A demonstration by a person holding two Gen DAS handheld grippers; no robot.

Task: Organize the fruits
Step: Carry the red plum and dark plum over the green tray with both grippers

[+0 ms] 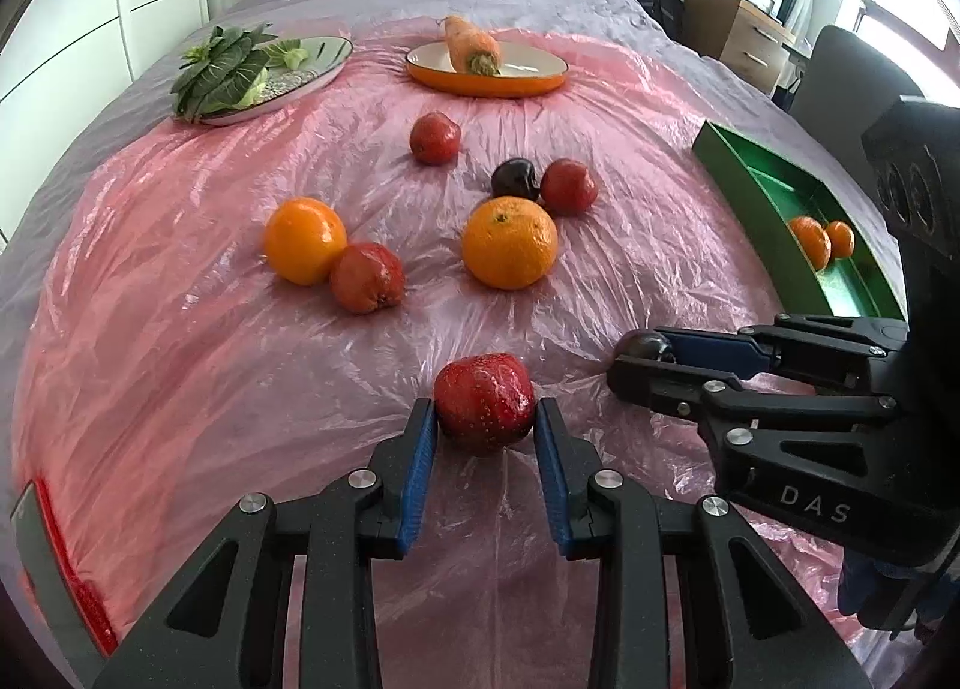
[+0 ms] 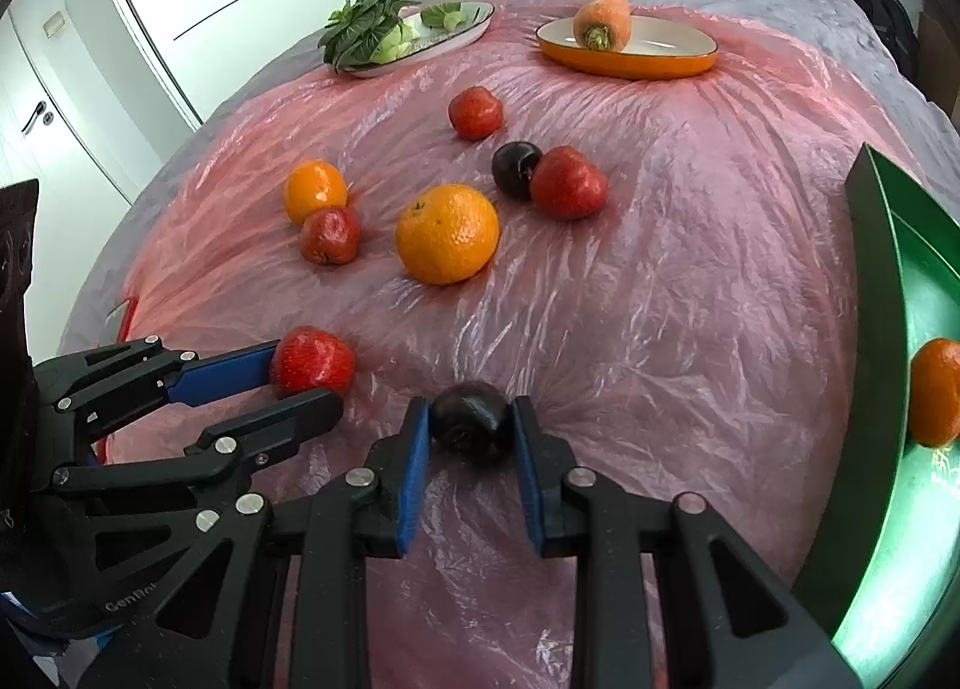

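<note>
My left gripper [image 1: 485, 419] is shut on a red strawberry-like fruit [image 1: 483, 402] that rests on the pink plastic sheet; it also shows in the right wrist view [image 2: 312, 360]. My right gripper [image 2: 470, 425] is shut on a dark plum [image 2: 471, 419], seen from the left wrist view as well [image 1: 645, 346]. Further out lie two oranges [image 1: 509, 241] [image 1: 305, 239], three red fruits [image 1: 367, 276] [image 1: 567, 185] [image 1: 434, 137] and another dark plum [image 1: 513, 178]. A green tray [image 1: 774, 209] at the right holds an orange fruit [image 1: 811, 240].
An orange-rimmed dish [image 1: 486, 78] with a carrot [image 1: 471, 46] and a plate [image 1: 300, 83] with leafy greens [image 1: 222, 65] stand at the far side. The sheet covers a grey bed. A red object [image 1: 72, 557] lies at the near left edge.
</note>
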